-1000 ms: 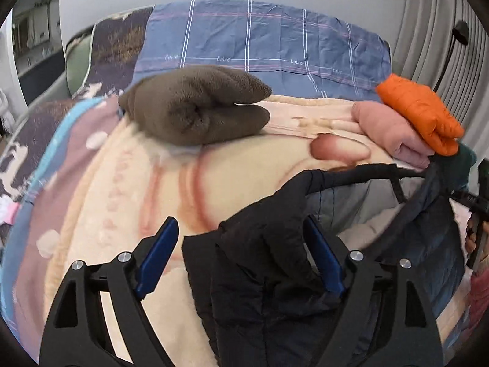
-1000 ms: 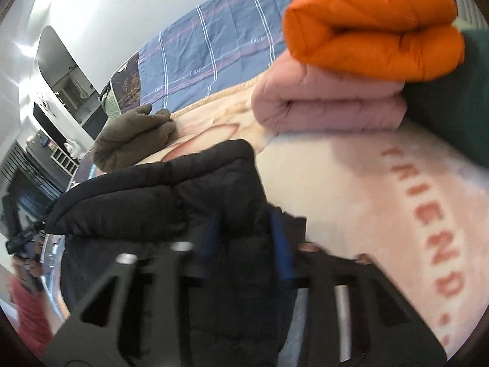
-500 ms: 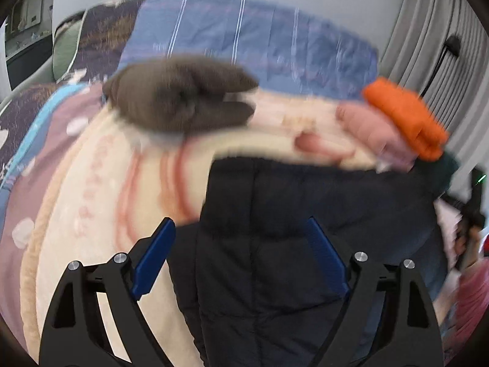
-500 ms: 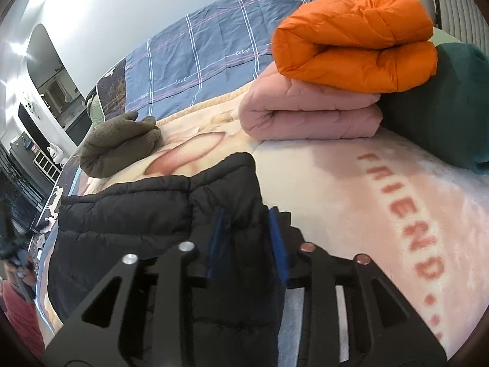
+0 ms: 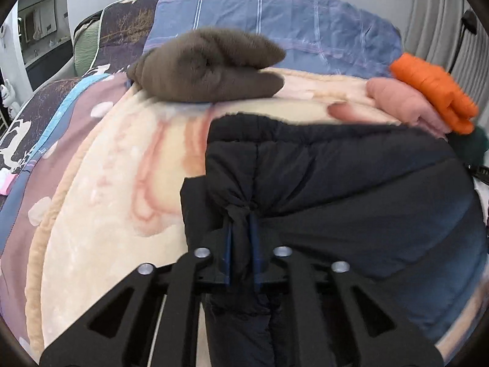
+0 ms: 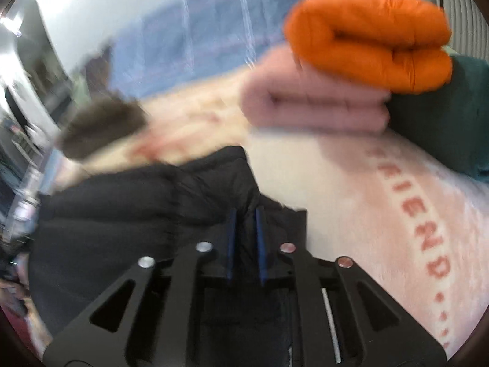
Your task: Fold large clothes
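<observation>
A black puffer jacket [image 5: 351, 183] lies on the cream blanket [image 5: 122, 183] of a bed. My left gripper [image 5: 241, 229] is shut on a bunched fold of the jacket at its left edge. In the right wrist view my right gripper [image 6: 246, 223] is shut on the jacket [image 6: 137, 208] at its right edge. That view is blurred by motion.
A folded brown fleece [image 5: 207, 70] lies at the back. A folded orange jacket [image 6: 369, 36] sits on a folded pink one [image 6: 314, 107], with a dark green garment [image 6: 443, 116] beside them. A blue plaid cover [image 5: 275, 24] lies at the bed's head.
My left gripper was open over the jacket and has now shut on a fold of it. The jacket is spread flatter than before. The right gripper has stayed shut on it.
</observation>
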